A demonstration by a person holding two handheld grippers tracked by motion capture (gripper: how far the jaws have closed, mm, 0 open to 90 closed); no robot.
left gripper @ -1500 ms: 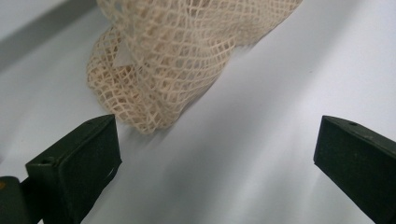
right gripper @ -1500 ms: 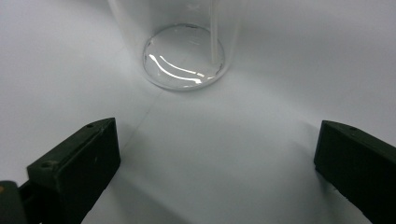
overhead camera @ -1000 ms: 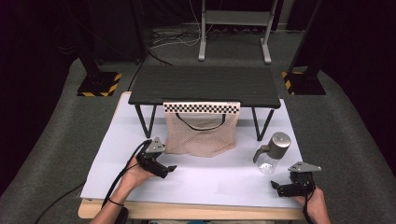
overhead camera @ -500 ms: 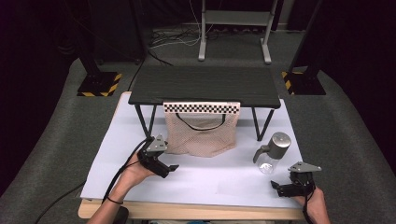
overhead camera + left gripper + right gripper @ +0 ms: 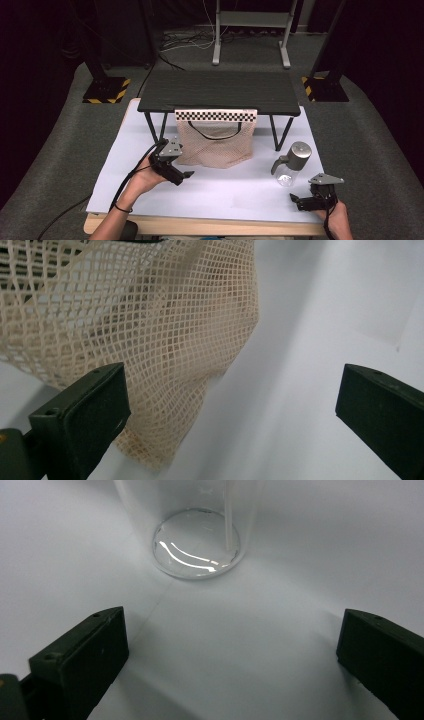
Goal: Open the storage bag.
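I'd start with the mesh bag hanging from the black stand: my left gripper, jaws wide, should pinch its near left corner. The glass dispenser bottle stands near right; my right gripper, jaws wide and empty, should square up.

The left hand comes in from the bottom edge of the high view, forearm angled up and to the right, a dark band around the wrist. It holds the black two-jaw left gripper, grey three-cornered plate on top, low over the white tabletop with its jaws spread wide and nothing between them. The right hand sits at the tabletop's near right corner, gripping the black right gripper, which points left; its jaws also stand wide apart and hold nothing.
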